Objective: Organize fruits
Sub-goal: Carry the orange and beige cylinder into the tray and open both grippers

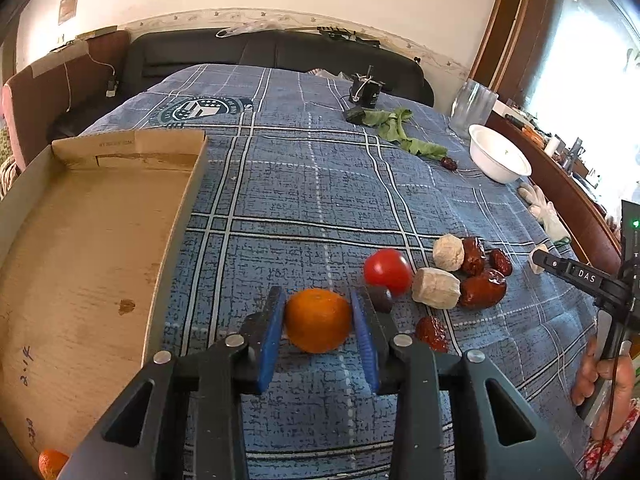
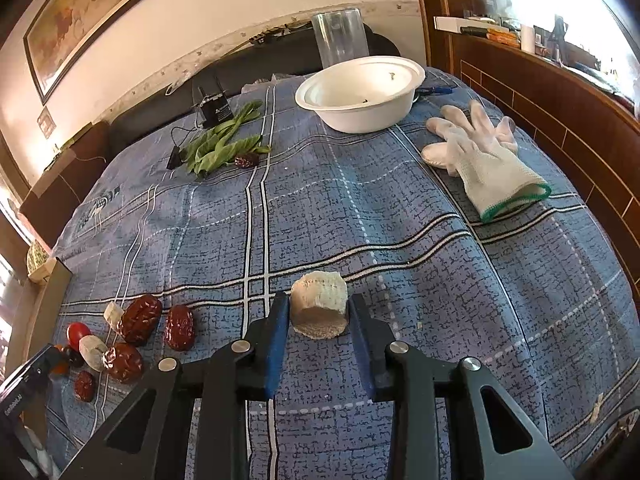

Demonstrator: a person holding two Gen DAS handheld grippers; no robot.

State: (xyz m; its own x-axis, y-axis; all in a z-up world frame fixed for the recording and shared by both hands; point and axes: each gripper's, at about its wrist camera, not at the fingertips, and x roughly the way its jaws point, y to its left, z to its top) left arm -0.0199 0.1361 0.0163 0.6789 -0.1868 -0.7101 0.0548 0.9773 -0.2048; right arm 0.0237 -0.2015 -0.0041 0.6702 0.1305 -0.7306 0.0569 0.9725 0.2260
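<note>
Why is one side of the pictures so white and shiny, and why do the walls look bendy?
In the left wrist view, the window at right is blown out white by daylight. In the right wrist view, the same glare washes out the top right corner, and the fisheye lens bends the framed painting and blue checked bedspread.

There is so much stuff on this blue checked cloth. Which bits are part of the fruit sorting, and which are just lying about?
Part of the job:
- round orange tangerine between the left gripper fingers
- pale cut chunk between the right gripper fingers
- red tomato
- wrinkled red dates
- cardboard tray
- white bowl

Lying about:
- white knitted glove
- green leaves
- clear plastic jar
</note>
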